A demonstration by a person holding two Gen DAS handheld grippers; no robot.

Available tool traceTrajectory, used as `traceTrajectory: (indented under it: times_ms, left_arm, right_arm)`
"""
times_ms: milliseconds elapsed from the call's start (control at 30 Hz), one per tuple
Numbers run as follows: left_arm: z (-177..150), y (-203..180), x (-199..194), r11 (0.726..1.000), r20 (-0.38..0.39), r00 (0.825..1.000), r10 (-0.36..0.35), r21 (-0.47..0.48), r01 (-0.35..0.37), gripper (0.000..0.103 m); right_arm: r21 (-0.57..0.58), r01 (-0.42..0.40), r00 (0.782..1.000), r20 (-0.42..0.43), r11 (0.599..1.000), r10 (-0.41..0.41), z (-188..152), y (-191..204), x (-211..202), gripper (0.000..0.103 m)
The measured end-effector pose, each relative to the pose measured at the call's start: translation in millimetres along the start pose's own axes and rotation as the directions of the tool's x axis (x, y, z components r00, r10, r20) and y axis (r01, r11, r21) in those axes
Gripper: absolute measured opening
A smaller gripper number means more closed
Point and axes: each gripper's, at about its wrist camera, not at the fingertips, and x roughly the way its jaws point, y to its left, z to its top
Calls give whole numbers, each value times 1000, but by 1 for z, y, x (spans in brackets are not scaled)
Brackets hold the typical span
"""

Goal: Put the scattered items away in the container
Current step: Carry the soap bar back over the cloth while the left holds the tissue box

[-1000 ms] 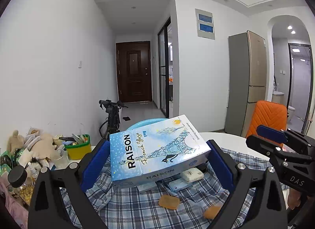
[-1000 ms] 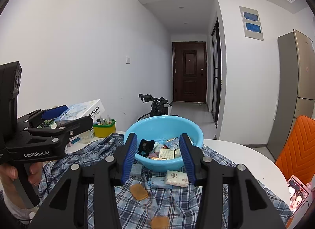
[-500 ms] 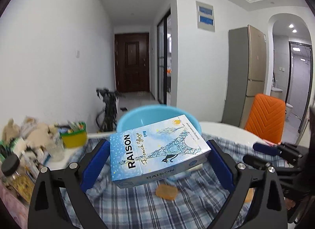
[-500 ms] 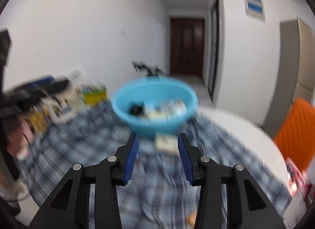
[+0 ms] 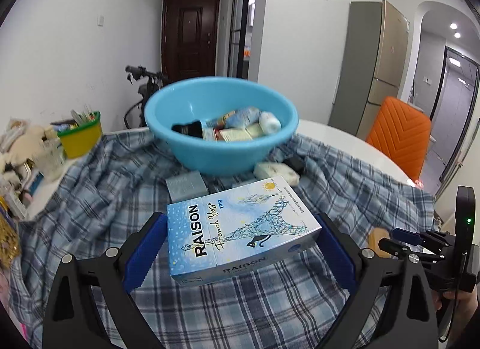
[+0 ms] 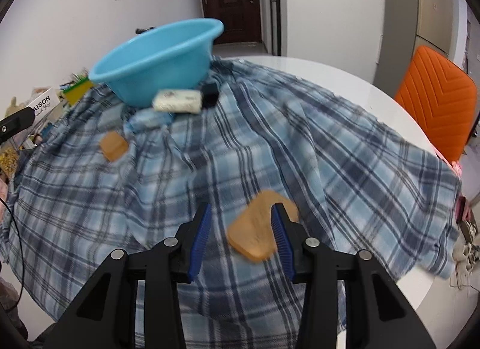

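- The left gripper [image 5: 240, 247] clamps the RAISON box [image 5: 240, 229] across its short ends, both blue pads pressed to it; the box sits level above the plaid cloth [image 5: 90, 199].
- The blue basin [image 5: 220, 109] stands ahead of the box on the cloth, already holding several small packets.
- A grey box [image 5: 186, 187] and a white packet [image 5: 276, 170] lie between the held box and the basin's foot.
- The right gripper [image 6: 240, 238] is spread open, low over the cloth.
- A tan soap bar [image 6: 259, 229] lies between its fingers, against the right pad, with a gap on the left.
- A second tan bar [image 6: 113, 145] lies near the basin [image 6: 156, 61].
- The cloth ends short of the white table's [image 6: 345, 76] edge; an orange chair [image 6: 435, 97] stands beyond.
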Motion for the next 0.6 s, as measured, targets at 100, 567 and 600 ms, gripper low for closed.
traceTrajectory:
  times_ms: [100, 567, 600]
  left_arm:
    - [-2, -2, 4, 1000, -9, 1000, -2, 11, 2, 98]
    - [5, 3, -2, 1000, 0, 1000, 12, 9, -12, 98]
    - [5, 4, -2, 1000, -1, 1000, 13, 8, -13, 98]
  right_arm:
    - [8, 18, 1000, -16, 1000, -17, -6, -5, 4, 40]
    - [28, 42, 998, -46, 999, -41, -6, -4, 28, 68]
    - [30, 44, 998, -49, 999, -42, -6, -4, 29, 68]
